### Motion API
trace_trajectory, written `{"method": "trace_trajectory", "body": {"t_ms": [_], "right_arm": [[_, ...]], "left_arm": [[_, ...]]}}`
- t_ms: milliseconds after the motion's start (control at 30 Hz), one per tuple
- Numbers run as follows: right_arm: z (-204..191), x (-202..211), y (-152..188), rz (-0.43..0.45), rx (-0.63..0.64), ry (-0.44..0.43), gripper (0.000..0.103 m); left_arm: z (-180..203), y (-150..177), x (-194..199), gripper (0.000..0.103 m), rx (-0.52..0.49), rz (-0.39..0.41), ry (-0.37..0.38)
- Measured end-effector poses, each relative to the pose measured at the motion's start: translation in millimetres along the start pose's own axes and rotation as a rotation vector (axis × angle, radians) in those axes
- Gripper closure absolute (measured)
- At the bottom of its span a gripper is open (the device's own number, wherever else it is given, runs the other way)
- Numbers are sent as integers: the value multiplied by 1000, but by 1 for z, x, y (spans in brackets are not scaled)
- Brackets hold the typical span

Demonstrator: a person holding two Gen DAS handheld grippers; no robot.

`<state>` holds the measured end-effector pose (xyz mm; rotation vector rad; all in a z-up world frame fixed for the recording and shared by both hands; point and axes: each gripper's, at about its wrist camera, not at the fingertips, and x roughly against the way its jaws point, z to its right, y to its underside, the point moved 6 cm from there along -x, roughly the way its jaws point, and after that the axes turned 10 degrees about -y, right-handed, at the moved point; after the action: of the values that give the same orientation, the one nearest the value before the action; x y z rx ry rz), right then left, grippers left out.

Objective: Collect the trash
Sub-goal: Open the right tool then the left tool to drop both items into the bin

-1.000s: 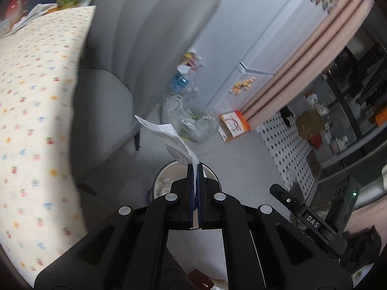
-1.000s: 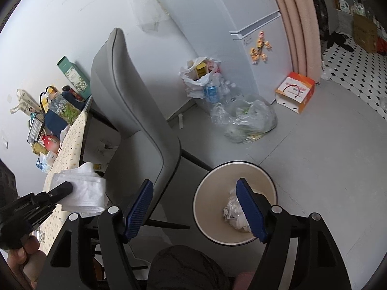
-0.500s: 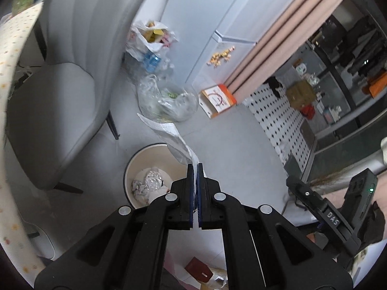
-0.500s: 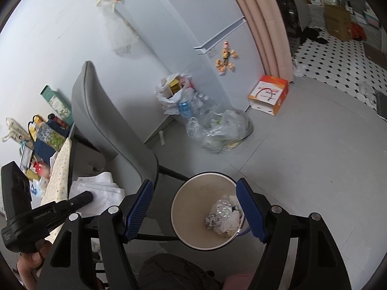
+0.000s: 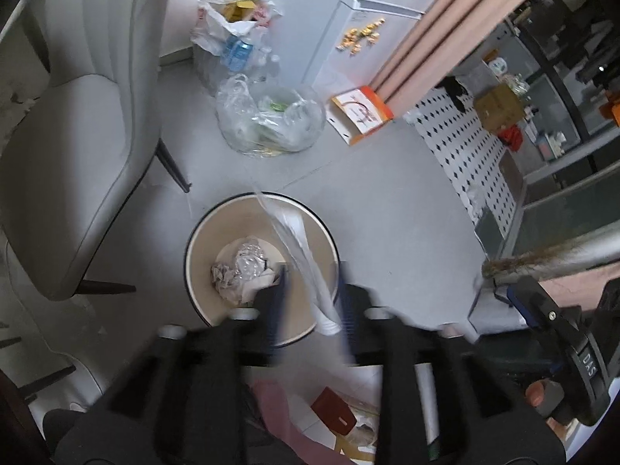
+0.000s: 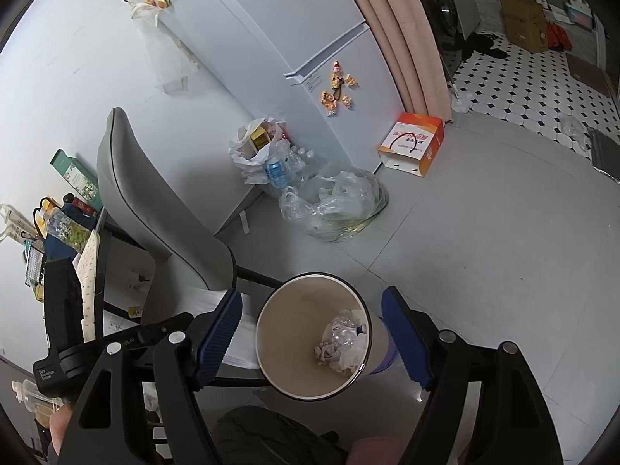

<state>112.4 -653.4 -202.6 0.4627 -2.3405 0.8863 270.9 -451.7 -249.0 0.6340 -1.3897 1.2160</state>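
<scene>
The paper strip (image 5: 300, 255) is long, white and creased, faintly printed, and blurred. It hangs between the jaws of my left hand-held gripper (image 5: 310, 302), which are opening; its lower end lies close to the right pad, and I cannot tell whether it touches. The strip slants up over the trash bin (image 5: 201, 232), a round cream bin with a dark rim that already holds crumpled paper and clear plastic (image 5: 242, 269).

My right hand-held gripper (image 6: 312, 335) is spread wide, its jaws opening, with nothing pinched; the bin (image 6: 286, 333) shows between its blue pads.

The bin stands on bare grey floor (image 5: 387, 209). A grey chair (image 5: 77, 135) sits just to its left, one dark leg near the rim. Beyond lie a clear bag of rubbish (image 5: 271, 124) and an orange-and-white box (image 5: 362, 112) against the white fridge (image 6: 271, 31). To the right the floor is open.
</scene>
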Motion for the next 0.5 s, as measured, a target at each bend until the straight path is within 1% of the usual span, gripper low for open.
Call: {"method": "trace_trajectory", "body": {"t_ms": [67, 200, 267, 333, 400, 500], "right_arm": [[1, 1, 0, 2, -1, 0, 29], [-2, 1, 3, -3, 1, -3, 29], [-5, 0, 4, -7, 7, -7, 29], [-9, -2, 6, -12, 13, -13, 28], [-16, -3, 7, -18, 22, -22, 27], [-30, -3, 9, -22, 44, -42, 23]], "left_arm": [[-3, -1, 3, 44, 11, 14, -1], [-9, -2, 10, 44, 23, 21, -23], [-15, -1, 21, 44, 36, 40, -34], [-22, -3, 34, 41, 49, 61, -35], [-29, -4, 50, 33, 61, 91, -41], [-44, -5, 81, 22, 81, 153, -54]]}}
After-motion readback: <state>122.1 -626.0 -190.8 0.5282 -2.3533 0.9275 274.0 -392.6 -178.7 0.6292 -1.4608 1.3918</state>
